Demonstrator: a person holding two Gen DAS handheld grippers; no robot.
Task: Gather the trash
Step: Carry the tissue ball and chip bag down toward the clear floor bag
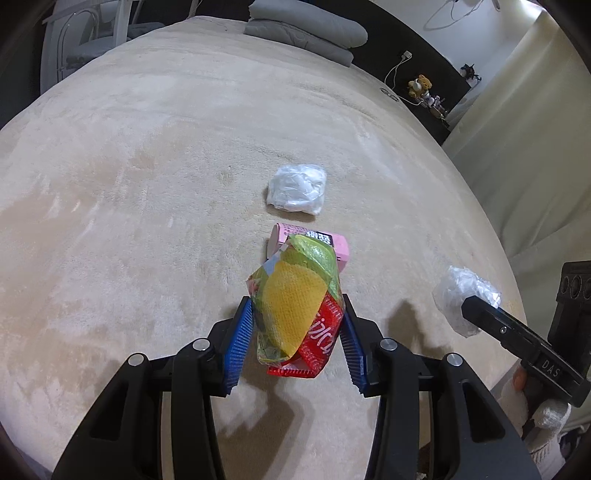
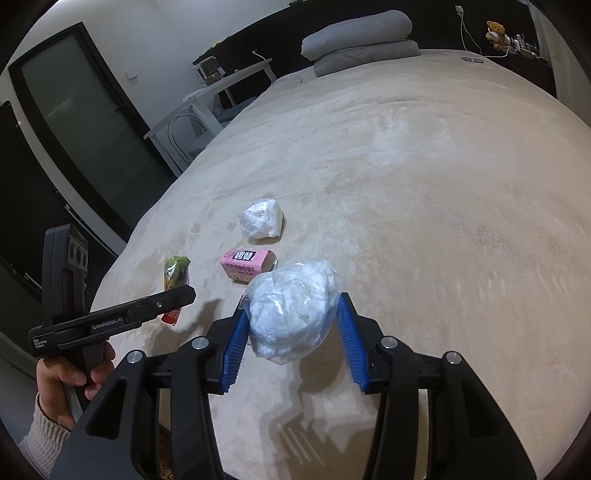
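Note:
My left gripper (image 1: 295,314) is shut on a crumpled snack wrapper (image 1: 295,310), yellow, green and red, held just above the beige bed cover (image 1: 129,184). Behind it lie a pink carton (image 1: 338,245) and a white plastic-wrapped wad (image 1: 297,188). My right gripper (image 2: 291,314) is shut on a clear bag of white tissue (image 2: 291,310), also lifted off the cover. In the right wrist view the left gripper (image 2: 177,295) shows at the left with the wrapper (image 2: 175,273), a hand (image 2: 70,376) on its handle. The carton (image 2: 245,266) and the wad (image 2: 262,218) lie beyond.
Folded grey bedding (image 1: 306,26) sits at the bed's far end. A white table and chair (image 2: 192,114) stand past the bed's left edge, near a dark glass door (image 2: 85,122). A dark shelf with a teddy bear (image 1: 419,86) and cables runs along the far right.

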